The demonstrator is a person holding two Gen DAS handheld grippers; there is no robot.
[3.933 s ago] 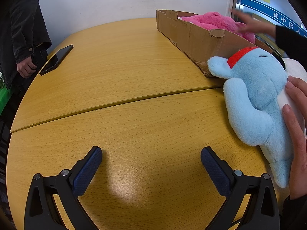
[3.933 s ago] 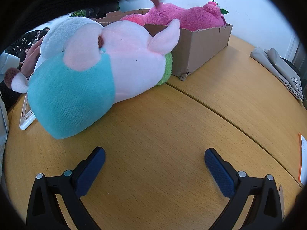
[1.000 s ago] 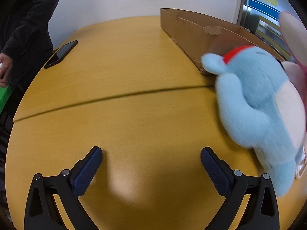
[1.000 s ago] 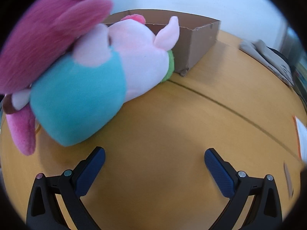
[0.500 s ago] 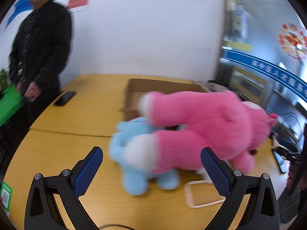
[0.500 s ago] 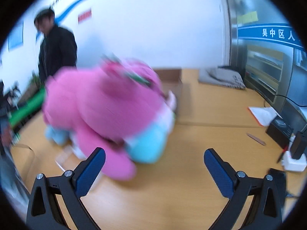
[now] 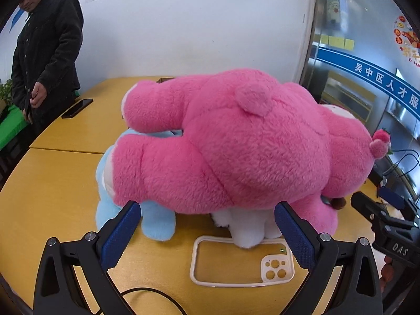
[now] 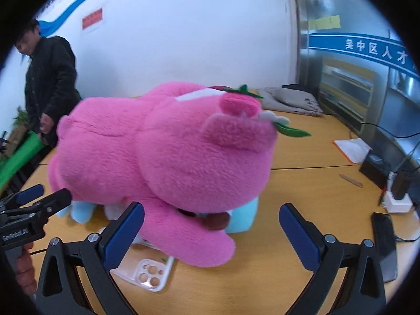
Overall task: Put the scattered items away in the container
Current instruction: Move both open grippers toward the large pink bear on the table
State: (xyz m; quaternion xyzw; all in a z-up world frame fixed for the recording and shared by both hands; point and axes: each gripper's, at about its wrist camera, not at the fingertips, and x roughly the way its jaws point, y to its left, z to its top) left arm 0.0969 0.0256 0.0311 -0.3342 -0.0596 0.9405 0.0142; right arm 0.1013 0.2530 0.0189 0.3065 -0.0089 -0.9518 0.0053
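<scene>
Pink bear [image 7: 236, 141] lies face down across the blue plush [image 7: 157, 220] and a white-and-teal plush [image 8: 242, 216], heaped on the table [image 7: 52, 183]; so the bear likely has to go first. Box mostly hidden behind the heap; only an edge [image 7: 165, 79] shows. Phone case [image 7: 241, 262] lies in front. Left gripper [image 7: 206, 232] and right gripper [image 8: 211, 232] both level, aimed at the bear from either side, fingers wide, holding nothing

Both wrist views look low and close across the table [image 7: 55, 173], from opposite flanks, sharing the pink plush bear [image 7: 236, 141] (central).
</scene>
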